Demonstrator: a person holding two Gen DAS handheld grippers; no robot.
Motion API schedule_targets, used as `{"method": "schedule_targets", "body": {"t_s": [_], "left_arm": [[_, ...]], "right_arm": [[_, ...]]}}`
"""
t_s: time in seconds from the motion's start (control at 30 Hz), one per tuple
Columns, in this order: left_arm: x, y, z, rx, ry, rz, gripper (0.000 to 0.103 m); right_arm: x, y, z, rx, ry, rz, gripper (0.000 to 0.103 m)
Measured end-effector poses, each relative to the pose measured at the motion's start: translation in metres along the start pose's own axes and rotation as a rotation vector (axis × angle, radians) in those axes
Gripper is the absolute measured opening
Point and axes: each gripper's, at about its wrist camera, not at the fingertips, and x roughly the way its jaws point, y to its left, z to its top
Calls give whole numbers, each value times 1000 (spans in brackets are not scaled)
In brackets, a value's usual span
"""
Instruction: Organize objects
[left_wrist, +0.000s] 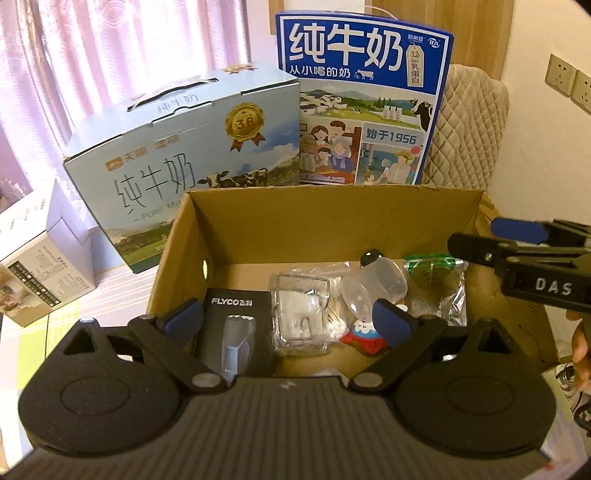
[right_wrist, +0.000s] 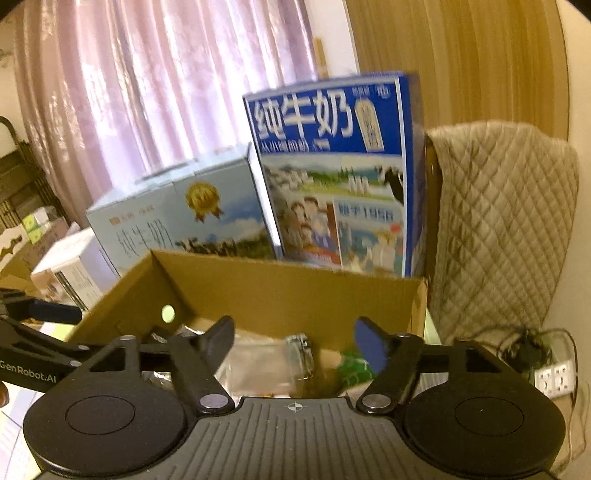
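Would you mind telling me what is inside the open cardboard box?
Inside the cardboard box: a black FLYCO box, a clear packet of cotton swabs, a clear plastic cup, a small red figurine, a green foil packet. The tongs hide the near floor.

Brown cardboard box (left_wrist: 236, 221); pale blue milk carton (left_wrist: 177, 147) with gold medal; deep blue milk carton (left_wrist: 364, 103), white lettering; beige diamond-quilted cover (right_wrist: 506, 221); pink curtain (right_wrist: 166, 92) upper left.

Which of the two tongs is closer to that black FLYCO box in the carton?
Left. The left tongs hang open right over the FLYCO box, one finger beside it. The right tongs sit open at the cardboard carton's far right side, near the green packet.
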Motion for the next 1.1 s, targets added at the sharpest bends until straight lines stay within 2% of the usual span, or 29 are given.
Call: {"method": "schedule_targets", "body": {"t_s": [0.37, 0.77, 0.97, 1.1], "left_arm": [[-39, -4, -23, -45, -27, 24, 102], [-112, -7, -69, -91, -127, 70, 102], [-140, -6, -100, -125, -126, 82, 102], [-151, -6, -118, -134, -74, 92, 102]], "right_arm": [[-41, 7, -22, 16, 13, 22, 77], [-98, 22, -61, -13, -10, -30, 78], [-127, 33, -82, -9, 13, -3, 78], [-148, 41, -97, 13, 39, 0, 78]]}}
